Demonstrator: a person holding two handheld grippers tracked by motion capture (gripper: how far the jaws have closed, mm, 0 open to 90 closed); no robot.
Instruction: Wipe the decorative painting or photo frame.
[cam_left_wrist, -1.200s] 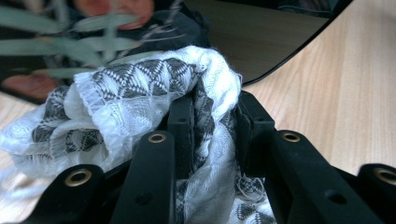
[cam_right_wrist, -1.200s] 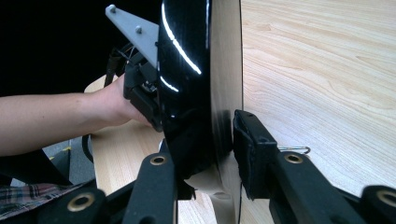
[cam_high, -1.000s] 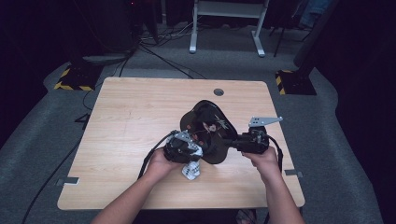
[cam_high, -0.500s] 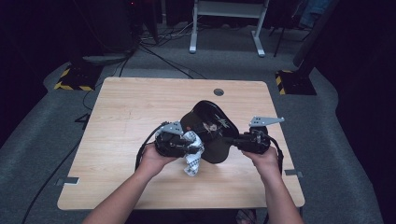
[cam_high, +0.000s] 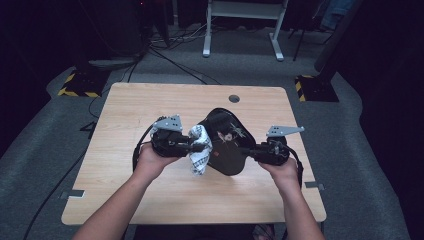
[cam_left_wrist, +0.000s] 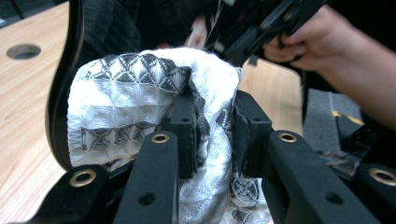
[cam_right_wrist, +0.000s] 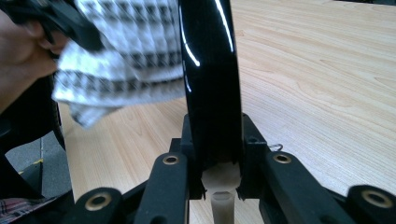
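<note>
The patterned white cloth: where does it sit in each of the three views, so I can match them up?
High view: patterned white cloth at table centre, in the left gripper.
Left gripper view: centre, pinched between the jaws.
Right gripper view: upper left.
Shared landmark: the glossy black fan beside it.

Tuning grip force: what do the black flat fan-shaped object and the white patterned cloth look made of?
Black flat fan-shaped object: seemingly hard glossy plastic or lacquer, given the sharp light streaks on its edge; its pale stub looks like matte plastic. White cloth with black geometric pattern: soft woven fabric, folded and drooping, weave visible.
</note>
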